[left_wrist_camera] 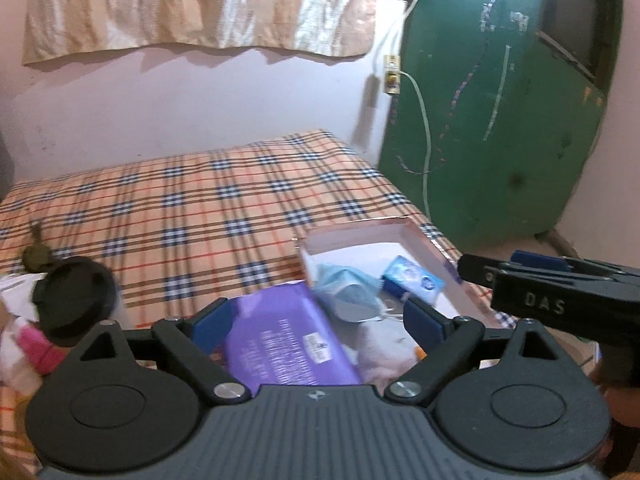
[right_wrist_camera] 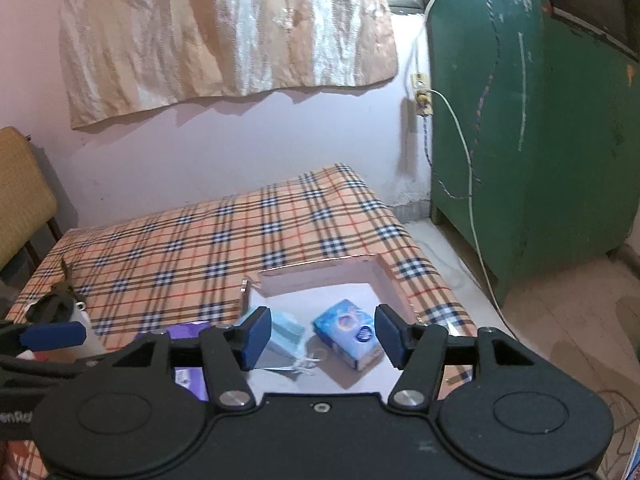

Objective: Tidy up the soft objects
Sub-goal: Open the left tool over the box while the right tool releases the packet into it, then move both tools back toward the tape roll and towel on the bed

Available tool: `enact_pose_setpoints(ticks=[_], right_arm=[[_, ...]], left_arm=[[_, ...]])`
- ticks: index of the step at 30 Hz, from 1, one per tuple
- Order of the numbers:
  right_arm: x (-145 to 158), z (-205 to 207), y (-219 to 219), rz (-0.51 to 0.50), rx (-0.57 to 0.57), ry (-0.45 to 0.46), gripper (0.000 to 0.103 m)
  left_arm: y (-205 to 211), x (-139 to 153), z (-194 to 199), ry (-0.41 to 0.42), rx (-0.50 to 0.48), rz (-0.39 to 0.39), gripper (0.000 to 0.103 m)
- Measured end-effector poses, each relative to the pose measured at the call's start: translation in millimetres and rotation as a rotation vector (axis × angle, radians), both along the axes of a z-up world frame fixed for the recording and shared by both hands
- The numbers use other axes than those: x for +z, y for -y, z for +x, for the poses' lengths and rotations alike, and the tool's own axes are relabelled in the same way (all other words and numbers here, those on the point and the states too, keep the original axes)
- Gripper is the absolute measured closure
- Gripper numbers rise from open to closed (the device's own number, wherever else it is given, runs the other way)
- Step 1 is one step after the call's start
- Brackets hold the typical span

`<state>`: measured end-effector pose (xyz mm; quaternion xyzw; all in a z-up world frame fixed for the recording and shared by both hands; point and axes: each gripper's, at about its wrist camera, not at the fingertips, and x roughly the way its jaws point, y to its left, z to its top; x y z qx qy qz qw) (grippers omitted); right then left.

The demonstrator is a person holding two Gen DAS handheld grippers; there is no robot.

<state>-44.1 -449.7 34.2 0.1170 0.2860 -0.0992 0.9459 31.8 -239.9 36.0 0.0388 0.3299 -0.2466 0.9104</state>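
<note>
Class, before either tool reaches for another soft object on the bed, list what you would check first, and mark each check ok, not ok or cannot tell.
1. Left tool open, nothing pinched: ok.
2. Right tool open, pads clear of everything: ok.
3. Shallow box on the plaid bed cover has free floor space: ok.
4. Blue tissue pack and light blue face mask lie inside the box: ok.
5. Purple packet fully inside the box: cannot tell.
6. Pink item at the bed's left edge is packed away: not ok.

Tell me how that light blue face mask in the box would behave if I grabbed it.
The face mask looks crumpled and thin, so it would probably flop and fold. Likely very light. Its white ear loops trail loose and might snag.
</note>
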Motion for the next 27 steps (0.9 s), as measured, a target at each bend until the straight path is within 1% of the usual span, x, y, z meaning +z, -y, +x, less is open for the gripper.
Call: enact_pose_setpoints(ticks=[4, 7, 14, 16, 21, 25, 27], right_arm=[[3.8, 0.6, -17.3, -0.004, 0.029, 0.002, 0.031], [5.3, 2.2, -29.4, -0.004, 0.052, 0.003, 0.03], [7.5, 7.2, -55.1, -0.007, 0.099, 0.003, 0.028], [8.4, 8.5, -61.3, -0.008, 0.112, 0.006, 0.027], [9.0, 11.0, -78.3, -0.001, 0.152, 0.008, 0.026], [7.4, 12.9, -92.9, 0.002, 0.185, 0.005, 0.026], [7.2, 14.6, -98.6, 0.007, 0.198, 0.005, 0.026]], left_arm=[[-17.0, 4.3, -2.1, 0.004, 0.034, 0.014, 0.008], [-29.1, 5.8, -3.3, 0.01, 0.073, 0.026, 0.003], [-55.5, 5.9, -2.7, 0.008, 0.143, 0.024, 0.002], [-61.3, 5.5, -3.3, 0.012, 0.16, 0.018, 0.002], [-82.0, 4.5, -4.9, 0.004, 0.222, -0.039, 0.0], [-95.9, 5.0, -3.9, -0.002, 0.275, -0.034, 0.0], [-104.6, 4.4, -3.3, -0.019, 0.291, -0.034, 0.0]])
